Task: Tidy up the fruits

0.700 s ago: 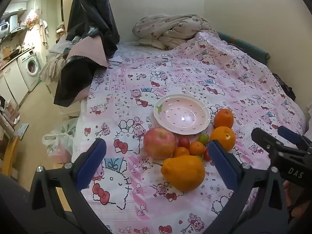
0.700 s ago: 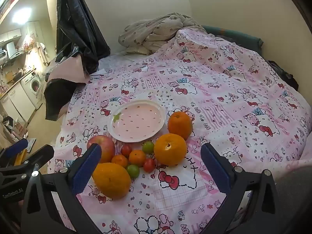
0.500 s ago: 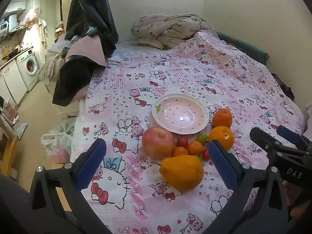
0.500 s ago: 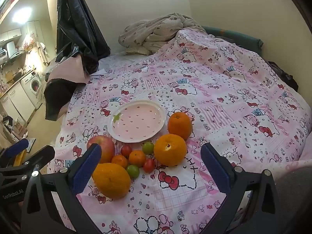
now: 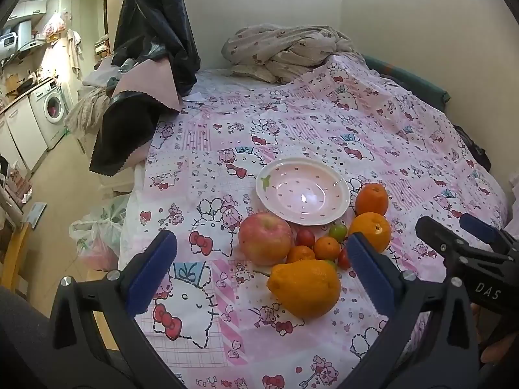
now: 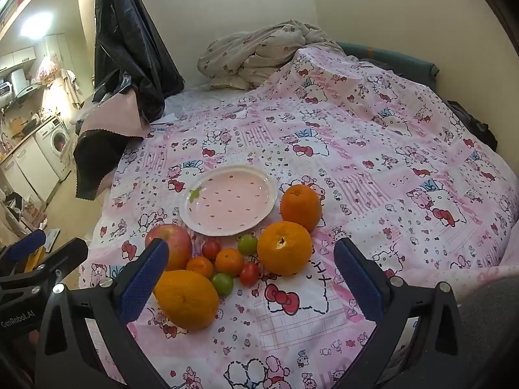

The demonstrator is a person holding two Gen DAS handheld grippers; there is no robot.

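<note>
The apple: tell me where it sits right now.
In both views the apple lies on the bedspread at the left end of the fruit cluster, just below-left of the empty plate, beside a red tomato.

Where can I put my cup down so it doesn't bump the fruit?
On the bare bedspread right of the two oranges, or beyond the plate toward the crumpled blanket. It's crowded just below the plate, around the apple and small tomatoes.

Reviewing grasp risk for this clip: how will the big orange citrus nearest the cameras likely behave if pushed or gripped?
The big citrus looks round, so a push would probably roll it on the soft bedspread. Its bulk suggests it is fairly heavy. Its skin looks dimpled, so the pads should probably hold it.
</note>
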